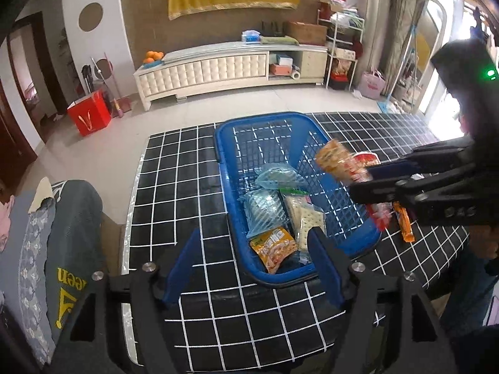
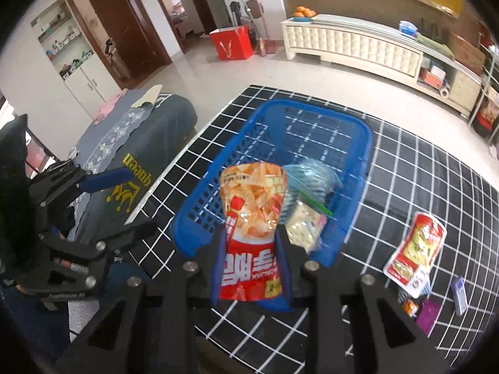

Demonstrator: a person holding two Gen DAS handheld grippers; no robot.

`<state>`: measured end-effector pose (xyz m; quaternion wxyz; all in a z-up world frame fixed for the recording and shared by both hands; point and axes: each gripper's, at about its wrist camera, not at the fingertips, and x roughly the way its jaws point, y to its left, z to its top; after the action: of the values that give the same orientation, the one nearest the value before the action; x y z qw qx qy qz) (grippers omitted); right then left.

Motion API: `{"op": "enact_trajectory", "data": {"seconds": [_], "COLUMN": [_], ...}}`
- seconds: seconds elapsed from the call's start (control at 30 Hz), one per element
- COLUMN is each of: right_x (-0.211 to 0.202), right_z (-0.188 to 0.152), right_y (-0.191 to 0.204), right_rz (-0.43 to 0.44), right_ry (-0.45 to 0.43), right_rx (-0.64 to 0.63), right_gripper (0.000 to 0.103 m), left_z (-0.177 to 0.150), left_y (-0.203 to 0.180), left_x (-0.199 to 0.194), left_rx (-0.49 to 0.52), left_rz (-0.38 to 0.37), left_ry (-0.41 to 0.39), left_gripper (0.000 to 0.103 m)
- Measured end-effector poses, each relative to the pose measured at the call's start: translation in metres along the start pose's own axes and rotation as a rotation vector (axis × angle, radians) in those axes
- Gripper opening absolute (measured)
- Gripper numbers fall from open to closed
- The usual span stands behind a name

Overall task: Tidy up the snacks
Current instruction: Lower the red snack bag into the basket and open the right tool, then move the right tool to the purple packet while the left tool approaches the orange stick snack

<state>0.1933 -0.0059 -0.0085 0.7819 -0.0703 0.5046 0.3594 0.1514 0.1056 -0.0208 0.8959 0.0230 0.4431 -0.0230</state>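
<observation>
Right tool [image 2: 251, 255]: clamped on a red-and-orange snack bag [image 2: 252, 218], gripped low on the bag, its top end pointing away over the blue basket [image 2: 358, 143]. In the left wrist view the same bag [image 1: 338, 163] is blurred and hangs above the basket's right rim.

Left tool [image 1: 254, 263]: spread wide, nothing between its blue fingers [image 1: 184, 265], poised at the near end of the basket [image 1: 224, 143].

Basket stands on the counter [image 1: 174, 187], black with a white grid. Inside the basket, toward its near end: a yellow snack packet [image 1: 274, 249], a clear pack of crackers [image 1: 304, 218], two pale blue crinkled bags [image 1: 265, 208].

Right of the basket, on the counter: a red-and-yellow packet [image 2: 416, 249], and nearer than it some small items, one purple [image 2: 428, 313], one pale blue-white [image 2: 460, 294]; too blurred to identify. An orange wrapper [image 1: 405, 227] lies just beside the basket's right wall.

Left of the basket, off the counter: a grey cloth with yellow lettering [image 1: 68, 249].
</observation>
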Motion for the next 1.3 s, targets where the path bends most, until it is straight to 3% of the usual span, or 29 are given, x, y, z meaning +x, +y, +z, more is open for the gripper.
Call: {"op": "enact_trajectory", "data": {"seconds": [0.13, 0.4, 0.73, 0.83, 0.9, 0.97, 1.0, 1.3], "right_x": [0.024, 0.073, 0.098, 0.105, 0.109, 0.104, 0.102, 0.058], "right_z": [0.01, 0.013, 0.009, 0.007, 0.006, 0.004, 0.003, -0.001], "right_y": [0.013, 0.011, 0.012, 0.015, 0.016, 0.013, 0.012, -0.002], "right_rz": [0.006, 0.001, -0.04, -0.039, -0.03, -0.014, -0.01, 0.034], "right_ry": [0.024, 0.107, 0.178, 0.203, 0.22, 0.203, 0.193, 0.098], "right_rx": [-0.019, 0.018, -0.014, -0.049, -0.046, -0.022, -0.016, 0.038], "right_gripper": [0.035, 0.035, 0.036, 0.042, 0.052, 0.073, 0.076, 0.08], "left_z": [-0.004, -0.016, -0.025, -0.025, -0.026, -0.028, -0.028, -0.022], "left_y": [0.01, 0.034, 0.034, 0.034, 0.032, 0.03, 0.029, 0.011], "left_x": [-0.001, 0.017, 0.036, 0.037, 0.036, 0.033, 0.032, 0.011], "left_rx": [-0.015, -0.077, -0.095, -0.098, -0.095, -0.083, -0.08, -0.05], "left_rz": [0.03, 0.02, 0.002, 0.006, 0.007, 0.014, 0.018, 0.027], "left_ry": [-0.006, 0.027, 0.067, 0.071, 0.075, 0.077, 0.08, 0.054], "left_gripper": [0.072, 0.072, 0.072, 0.072, 0.072, 0.072, 0.072, 0.072]}}
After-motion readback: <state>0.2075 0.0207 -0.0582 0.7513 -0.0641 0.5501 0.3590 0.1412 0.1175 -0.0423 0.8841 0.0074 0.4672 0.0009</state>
